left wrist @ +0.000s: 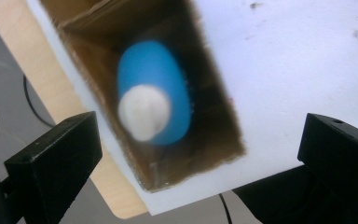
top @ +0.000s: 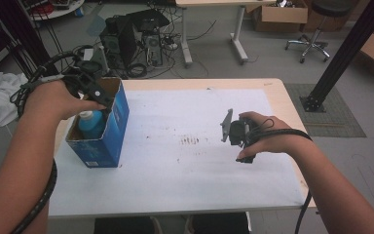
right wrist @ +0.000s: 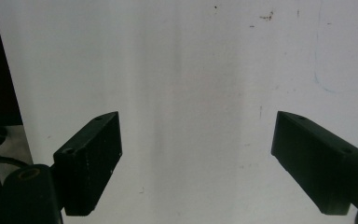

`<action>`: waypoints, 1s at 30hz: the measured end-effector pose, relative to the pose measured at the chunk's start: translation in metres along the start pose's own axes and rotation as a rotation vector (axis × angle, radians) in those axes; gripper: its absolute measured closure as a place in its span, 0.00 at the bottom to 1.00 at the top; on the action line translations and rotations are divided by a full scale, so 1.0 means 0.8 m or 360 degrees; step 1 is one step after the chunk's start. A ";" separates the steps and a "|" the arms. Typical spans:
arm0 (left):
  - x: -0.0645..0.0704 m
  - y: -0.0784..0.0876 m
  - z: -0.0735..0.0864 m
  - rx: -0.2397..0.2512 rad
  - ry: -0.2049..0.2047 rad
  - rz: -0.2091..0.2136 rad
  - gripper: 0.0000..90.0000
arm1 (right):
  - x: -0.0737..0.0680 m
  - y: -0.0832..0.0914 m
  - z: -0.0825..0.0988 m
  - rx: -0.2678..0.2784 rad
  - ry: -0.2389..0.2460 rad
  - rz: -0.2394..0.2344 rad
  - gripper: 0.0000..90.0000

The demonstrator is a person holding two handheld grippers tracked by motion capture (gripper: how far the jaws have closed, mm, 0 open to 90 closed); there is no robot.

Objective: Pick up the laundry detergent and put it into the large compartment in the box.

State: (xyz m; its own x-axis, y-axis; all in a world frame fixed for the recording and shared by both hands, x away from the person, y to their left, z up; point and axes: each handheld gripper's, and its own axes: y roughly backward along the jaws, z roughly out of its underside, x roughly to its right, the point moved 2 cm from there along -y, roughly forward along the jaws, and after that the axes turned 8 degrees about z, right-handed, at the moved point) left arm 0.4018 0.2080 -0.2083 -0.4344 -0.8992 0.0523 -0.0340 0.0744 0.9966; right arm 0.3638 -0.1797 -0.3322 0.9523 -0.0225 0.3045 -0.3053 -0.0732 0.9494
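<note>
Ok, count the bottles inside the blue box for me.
1. A blue bottle with a white cap stands upright in the open blue cardboard box at the table's left edge, directly below the open left claw. The box's walls may hide anything lower down.

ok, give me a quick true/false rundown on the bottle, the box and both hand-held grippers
1. The blue bottle stands inside the blue box. True.
2. The left hand-held gripper is clamped on the bottle. False: its jaws stand wide apart above the box, and the bottle sits free below them.
3. The right hand-held gripper is open with nothing between its jaws. True.
4. The box sits at the middle of the table. False: it sits by the table's left edge.
5. The bottle has a white cap. True.
6. The right hand-held gripper hovers over the box. False: it is over bare table, well right of the box.
</note>
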 end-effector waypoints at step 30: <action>0.138 0.017 -0.014 0.0034 -0.1078 0.0268 0.00 | 0.014 0.014 -0.006 -0.0025 -0.0003 0.0010 0.18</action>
State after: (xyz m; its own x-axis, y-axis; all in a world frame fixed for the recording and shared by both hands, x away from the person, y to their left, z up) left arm 0.3638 0.1050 -0.1886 -0.9007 -0.4083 0.1481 0.0682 0.2038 0.9766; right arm 0.3713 -0.1759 -0.3176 0.9504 -0.0250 0.3101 -0.3111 -0.0575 0.9486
